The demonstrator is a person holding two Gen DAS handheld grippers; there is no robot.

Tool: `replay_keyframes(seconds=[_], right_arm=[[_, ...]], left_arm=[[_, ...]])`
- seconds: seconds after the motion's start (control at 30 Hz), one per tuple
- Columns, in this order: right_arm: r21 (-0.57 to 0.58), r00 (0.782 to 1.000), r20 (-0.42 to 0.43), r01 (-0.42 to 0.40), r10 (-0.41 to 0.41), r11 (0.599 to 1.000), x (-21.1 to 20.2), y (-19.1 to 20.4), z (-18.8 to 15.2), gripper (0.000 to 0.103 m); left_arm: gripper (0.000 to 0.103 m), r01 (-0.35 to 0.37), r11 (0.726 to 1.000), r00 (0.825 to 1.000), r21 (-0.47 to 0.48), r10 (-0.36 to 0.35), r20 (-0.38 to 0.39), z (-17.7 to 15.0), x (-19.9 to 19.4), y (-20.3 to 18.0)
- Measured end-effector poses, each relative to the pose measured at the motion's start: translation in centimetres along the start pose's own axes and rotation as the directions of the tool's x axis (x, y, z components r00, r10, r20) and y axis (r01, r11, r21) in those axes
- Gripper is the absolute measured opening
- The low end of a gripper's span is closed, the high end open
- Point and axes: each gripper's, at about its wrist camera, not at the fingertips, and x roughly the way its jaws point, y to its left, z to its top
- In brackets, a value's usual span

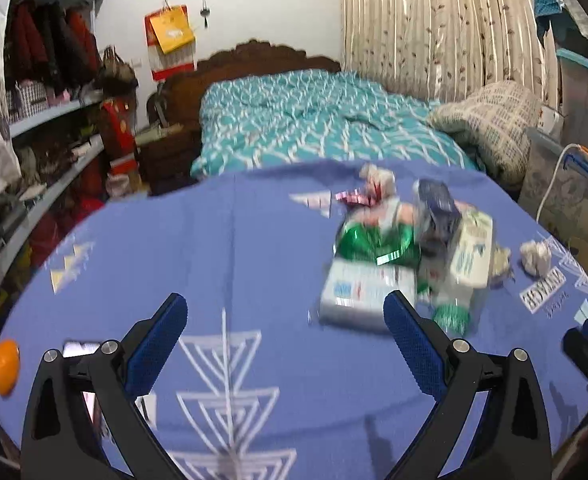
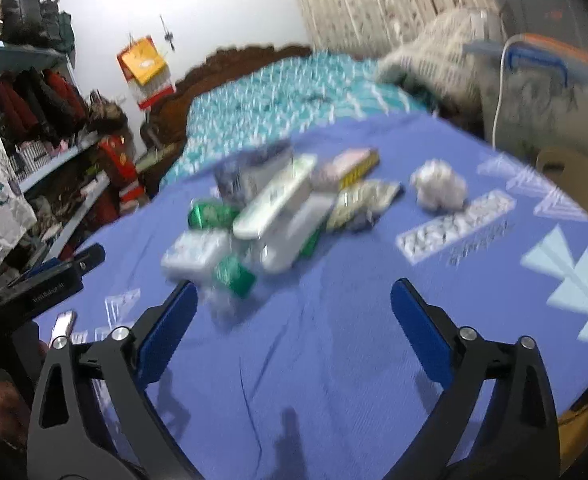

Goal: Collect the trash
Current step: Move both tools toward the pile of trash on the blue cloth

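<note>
A pile of trash (image 1: 405, 252) lies on the blue patterned tablecloth (image 1: 222, 248): white boxes, green foil wrappers, a dark blue packet. A crumpled white paper ball (image 1: 537, 257) lies to its right. My left gripper (image 1: 284, 336) is open and empty, hovering just before the pile's near left side. In the right wrist view the same pile (image 2: 278, 208) and paper ball (image 2: 439, 190) are blurred by motion. My right gripper (image 2: 294, 316) is open and empty, in front of the pile. The left gripper (image 2: 54, 276) shows at that view's left edge.
An orange (image 1: 5, 366) sits at the table's near left edge, a phone (image 2: 62, 326) beside it. A bed with a teal quilt (image 1: 317, 120) lies behind the table. Cluttered shelves (image 1: 46, 140) line the left wall. Plastic storage boxes (image 1: 565, 184) stand at the right.
</note>
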Motion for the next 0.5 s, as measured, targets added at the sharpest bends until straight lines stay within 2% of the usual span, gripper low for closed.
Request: replay_keyframes(seconds=[0.17, 0.23, 0.37, 0.5], right_arm=[[-0.076, 0.991, 0.133, 0.011, -0.001, 0.997, -1.3, 1.3, 2.4, 0.087], [-0.094, 0.985, 0.172, 0.012, 0.004, 0.995, -1.7, 1.5, 3.0, 0.079], [-0.136, 0.971, 0.239, 0.026, 0.008, 0.990, -2.5, 1.8, 3.6, 0.067], [-0.153, 0.958, 0.286, 0.059, -0.013, 0.986, -3.3, 1.4, 3.8, 0.062]], left_arm=[[0.094, -0.030, 0.999, 0.998, -0.017, 0.031, 0.053, 1.8, 0.1, 0.7], [0.094, -0.038, 0.999, 0.998, -0.026, 0.040, 0.057, 2.0, 0.2, 0.9], [0.094, -0.054, 0.997, 0.996, -0.060, 0.058, 0.067, 1.9, 0.4, 1.6], [0.094, -0.069, 0.996, 0.995, -0.063, 0.074, 0.072, 1.9, 0.6, 1.9]])
